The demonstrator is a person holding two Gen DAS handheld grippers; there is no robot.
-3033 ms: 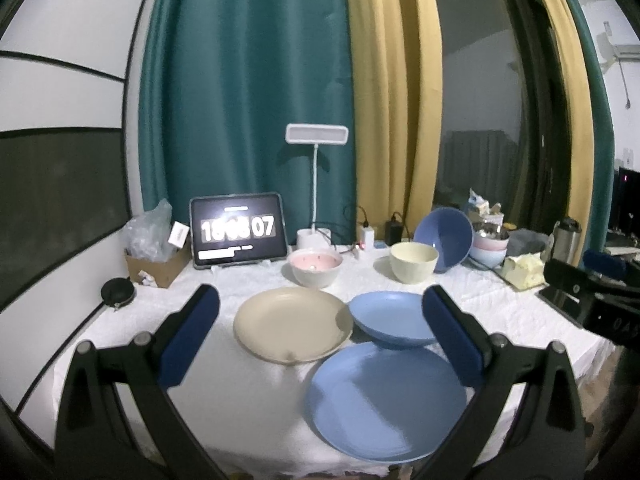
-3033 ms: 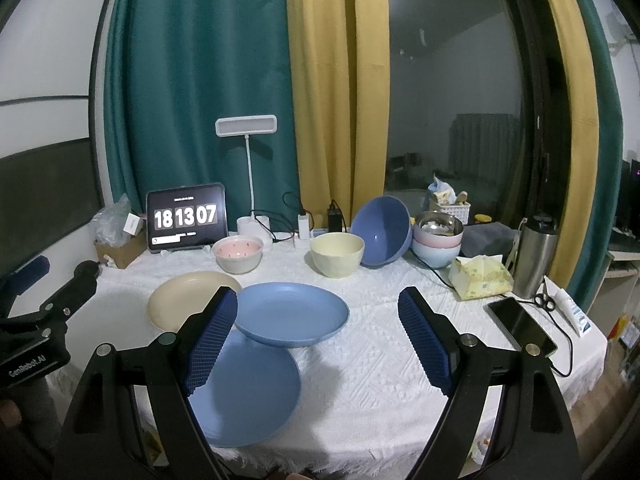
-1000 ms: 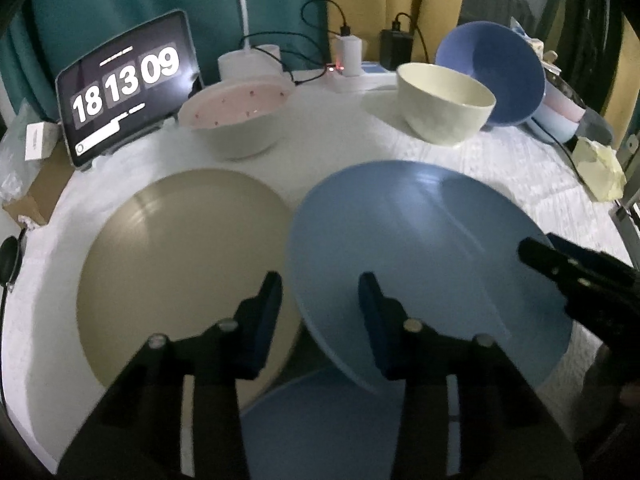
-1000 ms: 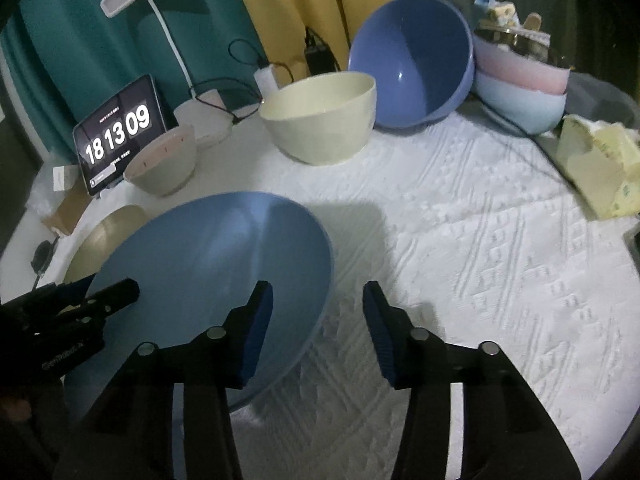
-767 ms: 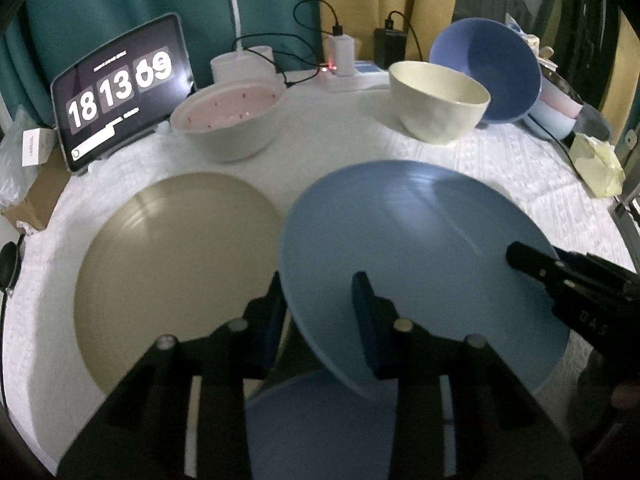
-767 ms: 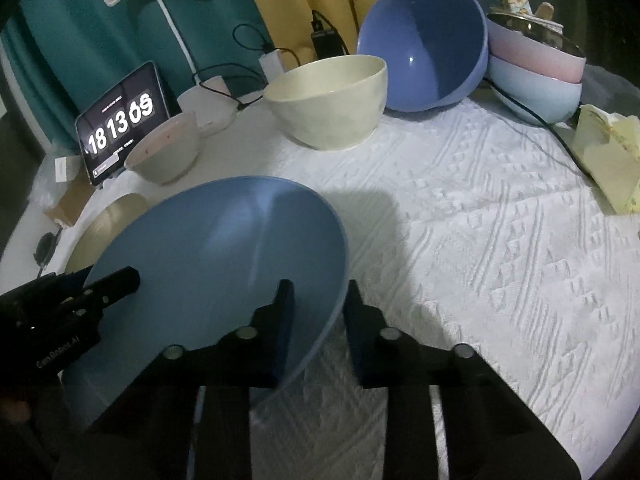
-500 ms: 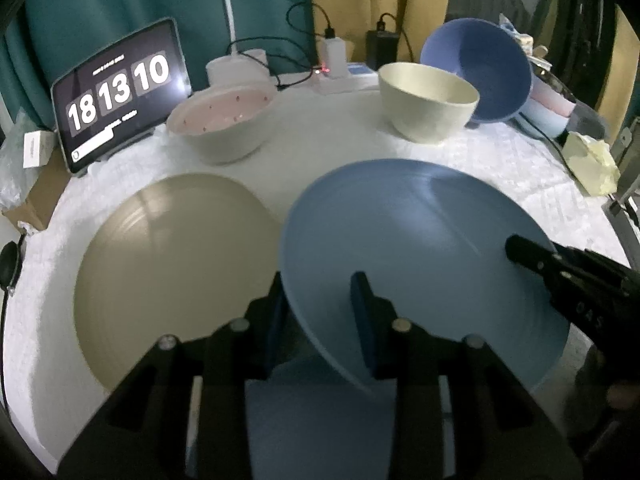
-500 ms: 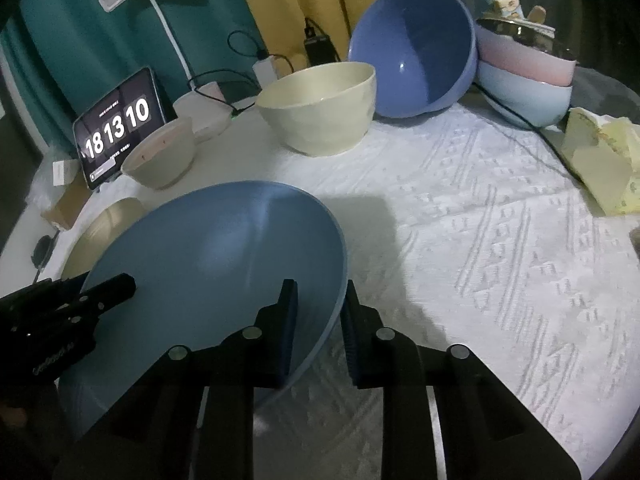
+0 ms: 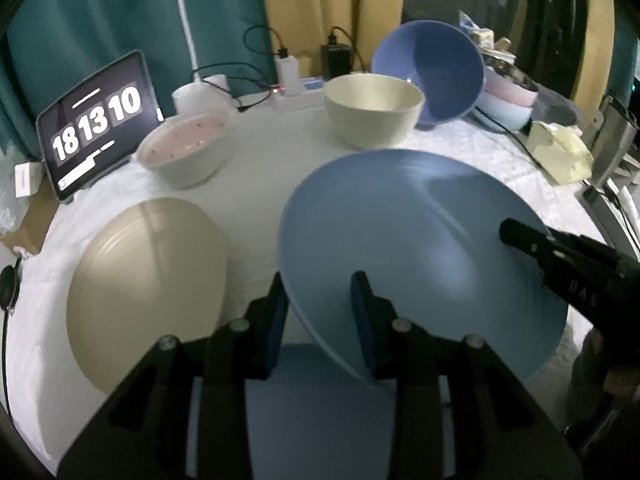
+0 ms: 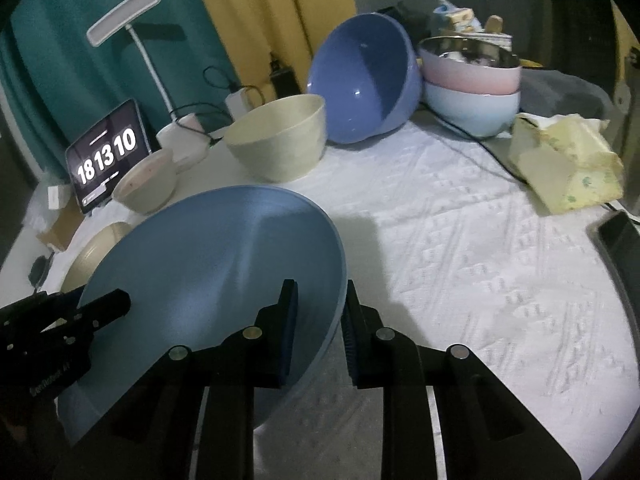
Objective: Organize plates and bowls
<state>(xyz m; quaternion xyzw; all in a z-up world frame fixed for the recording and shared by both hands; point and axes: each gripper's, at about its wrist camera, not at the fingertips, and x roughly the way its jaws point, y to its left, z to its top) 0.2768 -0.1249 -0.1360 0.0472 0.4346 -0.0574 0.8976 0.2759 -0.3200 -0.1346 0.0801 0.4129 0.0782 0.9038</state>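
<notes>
The blue plate (image 9: 420, 240) is the thing to steer by: it hangs tilted above the white tablecloth (image 10: 480, 248), gripped at two opposite edges. The left gripper (image 9: 320, 312) clamps the plate's near left rim, one finger (image 9: 276, 320) below the rim and the other on the plate's upper face. The right gripper (image 10: 318, 328) pinches the plate's near right rim in the same way, one finger (image 10: 289, 328) inside the plate's hollow and the other outside the rim. Seen from the left wrist, the dark body of the right gripper lies over the plate's right edge; seen from the right wrist, the left gripper reaches in at the plate's left edge. Under the plate's near edge lies a second blue plate (image 9: 320, 408), flat on the cloth and partly hidden by the left gripper's arms. Just to the left of the held plate lies a beige plate (image 9: 144, 292), flat and apart from it. Beyond the held plate stands a cream bowl (image 9: 374, 110), upright, and to the left of that a pink-lined bowl (image 9: 184, 152). Behind the cream bowl a large blue bowl (image 10: 364, 76) leans on its side against a stack of a pink bowl on a pale blue bowl (image 10: 472, 112). Farther back and left of the held plate a tablet (image 9: 98, 120) shows a clock, with a white desk lamp (image 10: 124, 14) beside it. To the far right of the held plate lies a yellow tissue packet (image 10: 568, 160).
</notes>
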